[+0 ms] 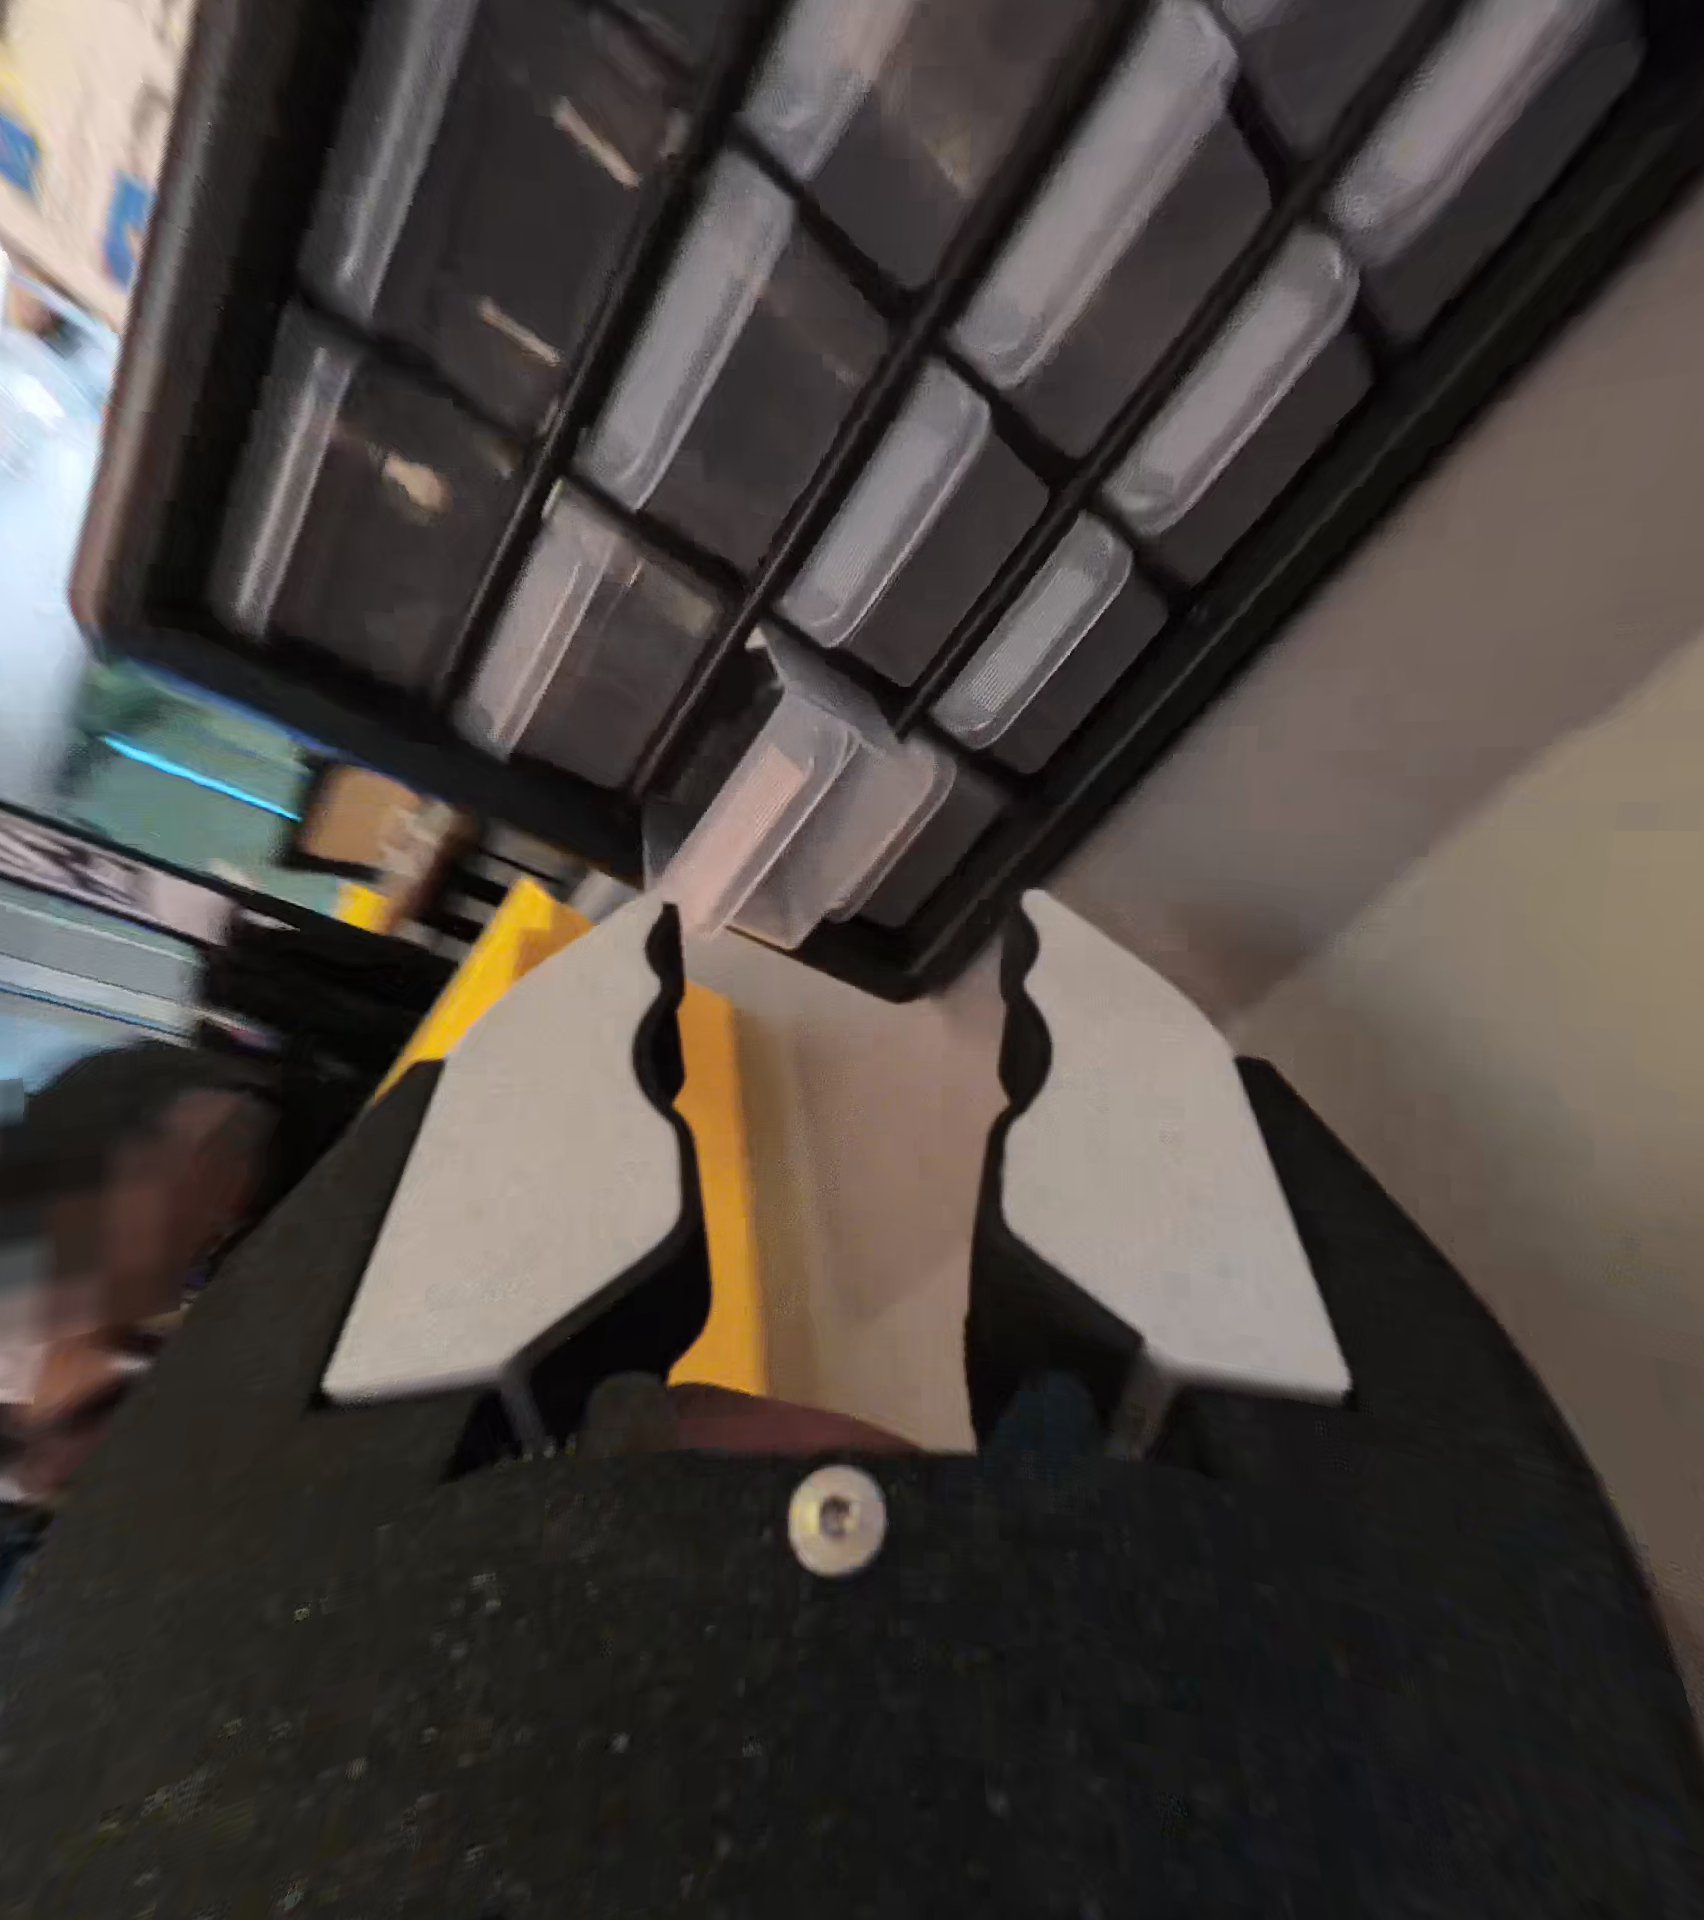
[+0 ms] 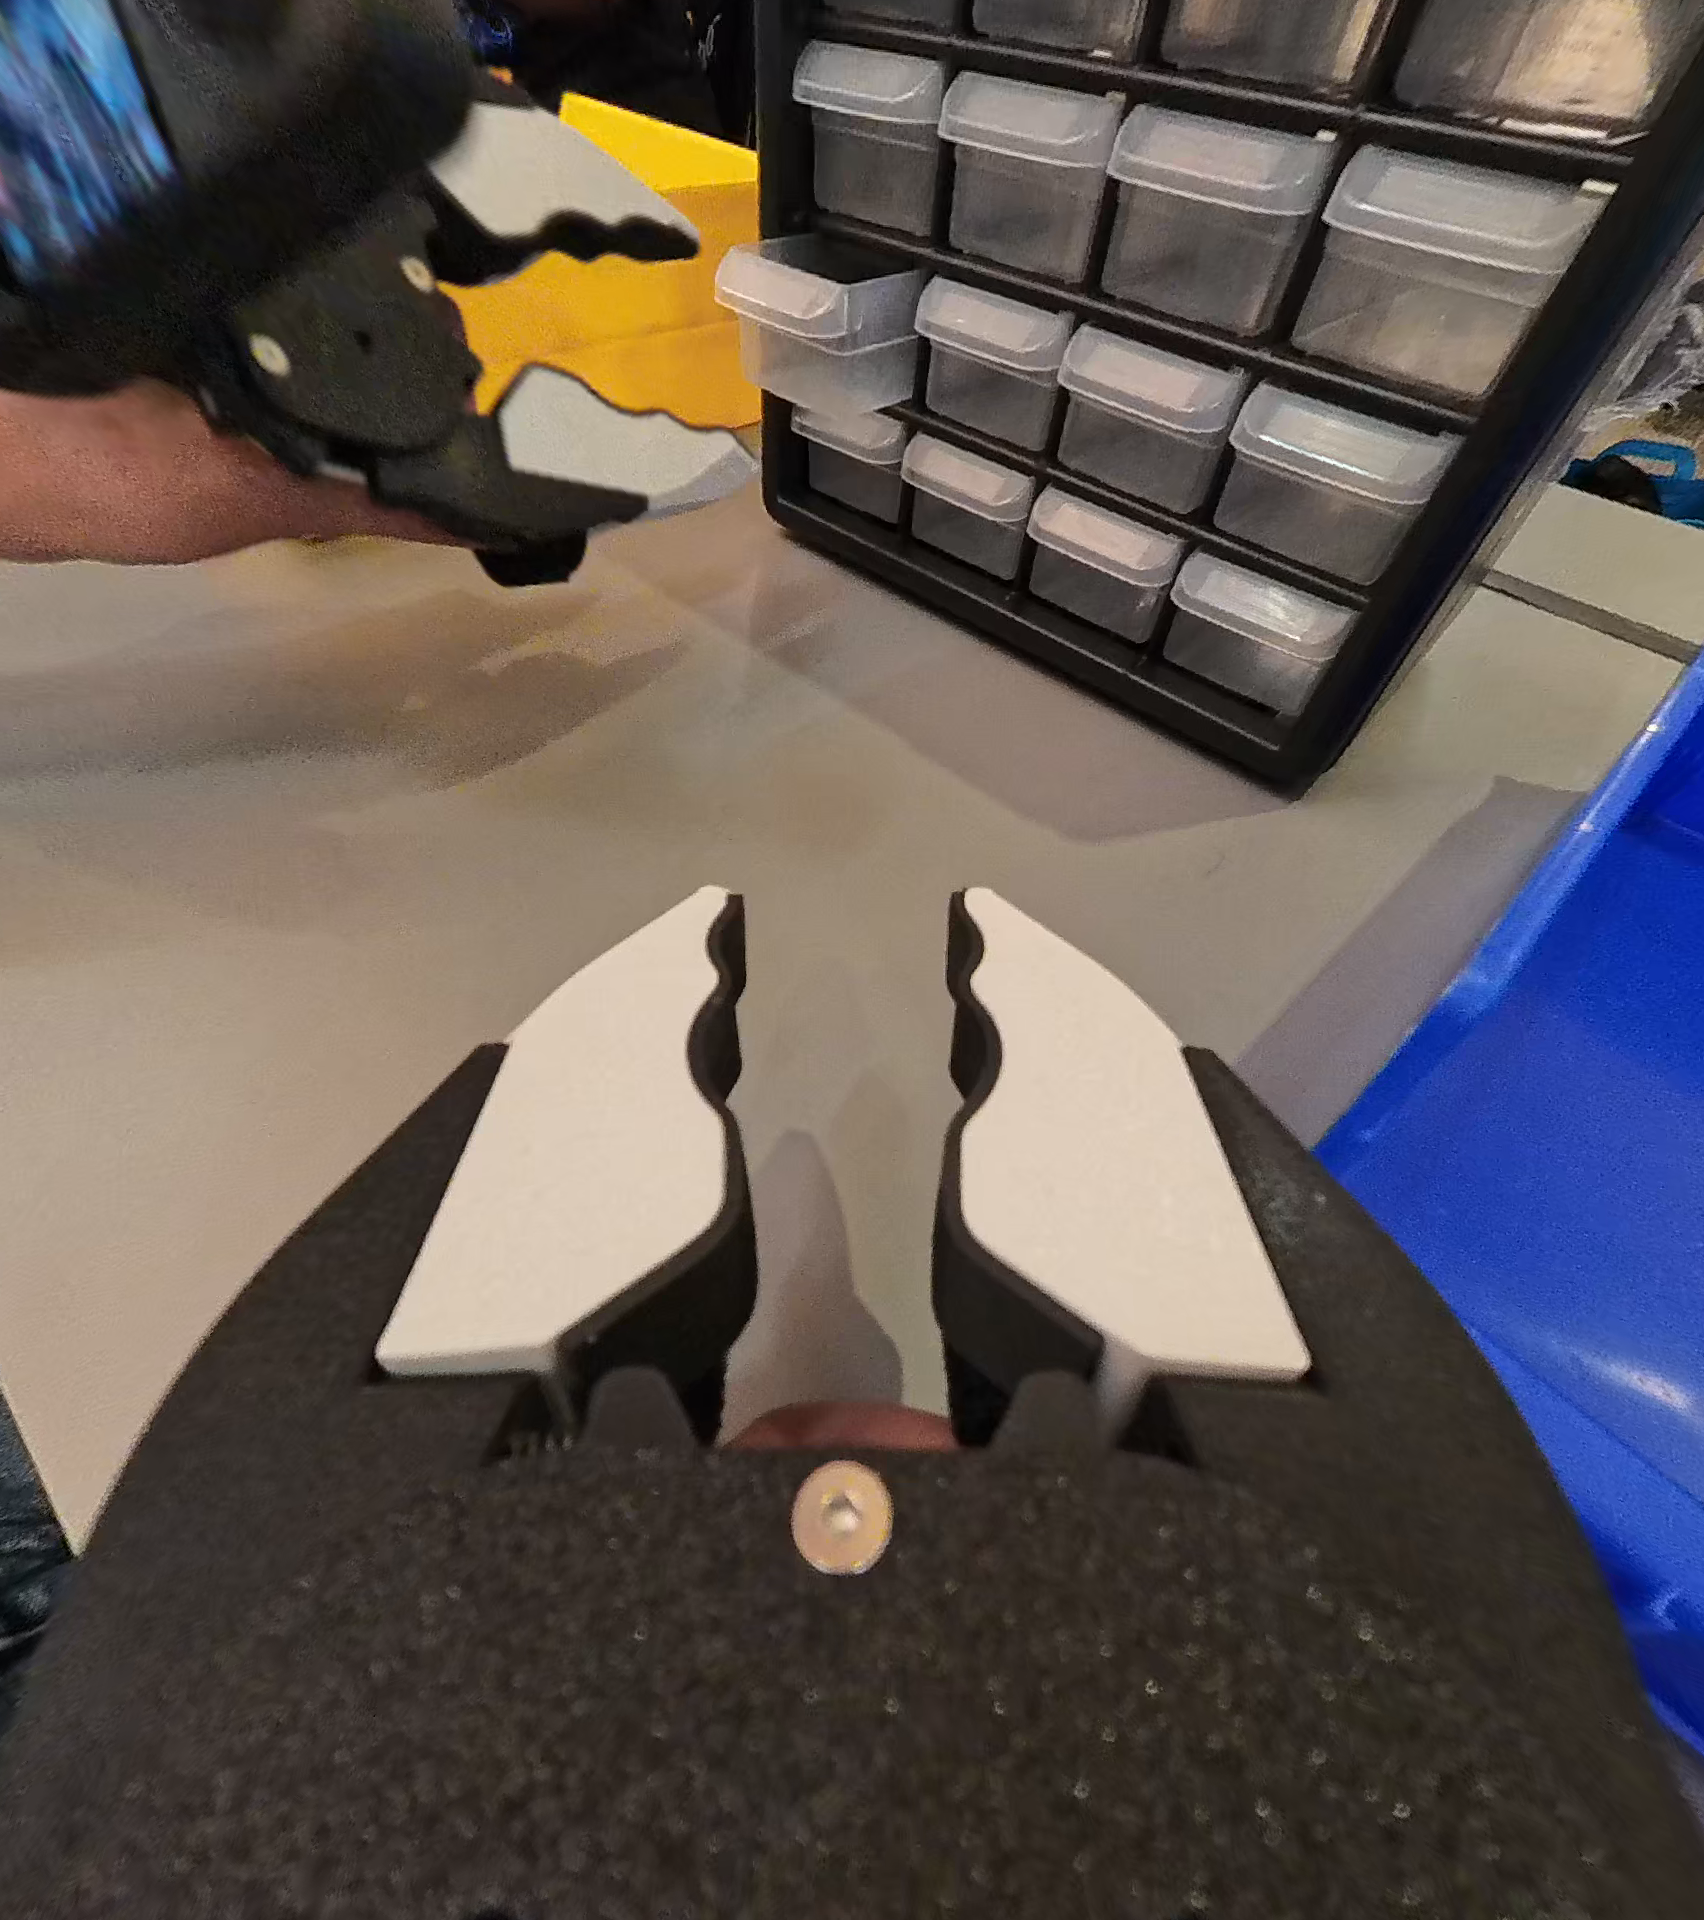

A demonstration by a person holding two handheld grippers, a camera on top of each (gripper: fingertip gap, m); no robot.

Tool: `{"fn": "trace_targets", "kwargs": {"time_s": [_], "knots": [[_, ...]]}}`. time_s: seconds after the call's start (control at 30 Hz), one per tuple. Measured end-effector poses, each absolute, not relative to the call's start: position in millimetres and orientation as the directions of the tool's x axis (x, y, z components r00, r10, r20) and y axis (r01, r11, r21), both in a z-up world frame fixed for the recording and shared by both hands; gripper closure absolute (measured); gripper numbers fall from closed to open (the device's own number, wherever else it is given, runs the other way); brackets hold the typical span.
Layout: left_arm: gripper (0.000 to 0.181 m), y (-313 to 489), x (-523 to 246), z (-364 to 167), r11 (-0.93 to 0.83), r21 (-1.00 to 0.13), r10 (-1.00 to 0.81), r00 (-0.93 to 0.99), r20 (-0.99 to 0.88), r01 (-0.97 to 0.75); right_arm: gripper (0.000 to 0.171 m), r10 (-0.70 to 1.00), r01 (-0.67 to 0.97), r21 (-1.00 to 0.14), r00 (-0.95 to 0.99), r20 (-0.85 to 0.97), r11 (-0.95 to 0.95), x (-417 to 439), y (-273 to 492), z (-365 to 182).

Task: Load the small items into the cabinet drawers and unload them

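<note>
A black cabinet with rows of clear plastic drawers stands on the grey table. One drawer in the left column is pulled partly out; it also shows in the left wrist view, which is rolled sideways and blurred. My left gripper is open and empty, its tips just short of that drawer; it also shows in the right wrist view, held by a hand. My right gripper is open and empty, low over the table, well back from the cabinet.
A blue bin stands close on the right of my right gripper. A yellow bin sits behind the left gripper, left of the cabinet. A person's arm reaches in from the left. The table edge is at the lower left.
</note>
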State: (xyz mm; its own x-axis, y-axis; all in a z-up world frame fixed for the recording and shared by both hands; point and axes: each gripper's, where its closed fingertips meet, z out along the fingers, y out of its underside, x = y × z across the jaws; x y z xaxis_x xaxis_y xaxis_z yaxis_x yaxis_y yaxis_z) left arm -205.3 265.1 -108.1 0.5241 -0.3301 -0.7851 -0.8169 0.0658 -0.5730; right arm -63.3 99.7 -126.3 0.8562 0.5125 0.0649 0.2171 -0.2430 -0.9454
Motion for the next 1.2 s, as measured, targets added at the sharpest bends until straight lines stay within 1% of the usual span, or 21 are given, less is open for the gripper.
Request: {"fn": "trace_targets", "kwargs": {"time_s": [0.07, 0.13, 0.2, 0.27, 0.3, 0.33, 0.4, 0.43, 0.47, 0.5, 0.63, 0.77, 0.8, 0.83, 0.87, 0.9, 0.93, 0.97, 1.0, 1.1, 1.2], "knots": [[0.117, 262, -205, -107, -0.025, -0.735, -0.401, 0.680, -0.614, -0.678, 0.134, 0.514, 0.222, -0.944, 0.855, 0.067, -0.246, -64, 100, -127], [0.111, 268, -205, -110, -0.146, -0.836, -0.440, 0.792, -0.424, -0.528, 0.134, 0.516, 0.228, -0.941, 0.853, 0.071, -0.248, -65, 100, -128], [0.107, 281, -208, -111, -0.237, -0.877, -0.427, 0.856, -0.293, -0.418, 0.134, 0.516, 0.232, -0.941, 0.853, 0.076, -0.246, -65, 100, -128], [0.110, 296, -210, -107, -0.260, -0.906, -0.380, 0.898, -0.223, -0.335, 0.134, 0.516, 0.230, -0.943, 0.853, 0.076, -0.241, -65, 99, -127], [0.109, 302, -210, -108, -0.278, -0.910, -0.361, 0.912, -0.196, -0.306, 0.134, 0.517, 0.228, -0.943, 0.853, 0.073, -0.243, -65, 99, -127], [0.105, 309, -209, -111, -0.308, -0.906, -0.350, 0.920, -0.174, -0.289, 0.134, 0.517, 0.225, -0.943, 0.853, 0.070, -0.244, -64, 99, -127], [0.104, 316, -201, -118, -0.358, -0.895, -0.365, 0.922, -0.129, -0.267, 0.134, 0.517, 0.218, -0.945, 0.854, 0.062, -0.246, -64, 99, -127], [0.105, 318, -200, -117, -0.362, -0.897, -0.356, 0.927, -0.116, -0.251, 0.134, 0.517, 0.214, -0.945, 0.854, 0.058, -0.248, -63, 99, -127], [0.112, 318, -201, -116, -0.357, -0.901, -0.345, 0.931, -0.117, -0.246, 0.134, 0.517, 0.211, -0.945, 0.854, 0.054, -0.249, -63, 99, -127], [0.114, 315, -200, -115, -0.343, -0.905, -0.358, 0.926, -0.121, -0.251, 0.134, 0.517, 0.208, -0.945, 0.855, 0.051, -0.251, -63, 99, -127], [0.114, 294, -208, -117, -0.342, -0.904, -0.369, 0.921, -0.123, -0.258, 0.134, 0.518, 0.208, -0.945, 0.854, 0.050, -0.253, -63, 99, -127], [0.114, 275, -210, -118, -0.339, -0.901, -0.402, 0.908, -0.120, -0.270, 0.134, 0.506, 0.250, -0.932, 0.858, 0.087, -0.264, -64, 101, -131], [0.111, 270, -207, -121, -0.349, -0.895, -0.431, 0.895, -0.111, -0.279, 0.134, 0.497, 0.272, -0.926, 0.860, 0.113, -0.261, -65, 102, -132], [0.099, 266, -204, -124, -0.367, -0.883, -0.455, 0.884, -0.105, -0.294, 0.133, 0.487, 0.289, -0.923, 0.863, 0.136, -0.255, -68, 104, -131], [0.093, 263, -207, -126, -0.384, -0.871, -0.454, 0.884, -0.112, -0.308, 0.131, 0.490, 0.301, -0.921, 0.859, 0.149, -0.248, -74, 106, -129], [0.095, 259, -212, -124, -0.386, -0.866, -0.452, 0.884, -0.121, -0.317, 0.129, 0.503, 0.317, -0.916, 0.850, 0.158, -0.247, -83, 108, -128], [0.097, 252, -216, -121, -0.379, -0.870, -0.460, 0.880, -0.119, -0.316, 0.123, 0.514, 0.330, -0.909, 0.843, 0.162, -0.256, -92, 112, -128], [0.096, 243, -223, -118, -0.374, -0.876, -0.470, 0.877, -0.105, -0.305, 0.111, 0.524, 0.333, -0.904, 0.838, 0.154, -0.268, -103, 118, -127], [0.098, 232, -231, -113, -0.367, -0.886, -0.476, 0.876, -0.083, -0.283, 0.103, 0.535, 0.324, -0.905, 0.834, 0.135, -0.275, -115, 124, -125], [0.100, 190, -260, -105, -0.372, -0.906, -0.492, 0.871, 0.005, -0.204, 0.089, 0.539, 0.275, -0.923, 0.837, 0.093, -0.268, -149, 156, -116], [0.107, 148, -294, -107, -0.378, -0.918, -0.459, 0.885, 0.073, -0.120, 0.075, 0.536, 0.237, -0.924, 0.843, 0.041, -0.301, -182, 202, -116]]}}
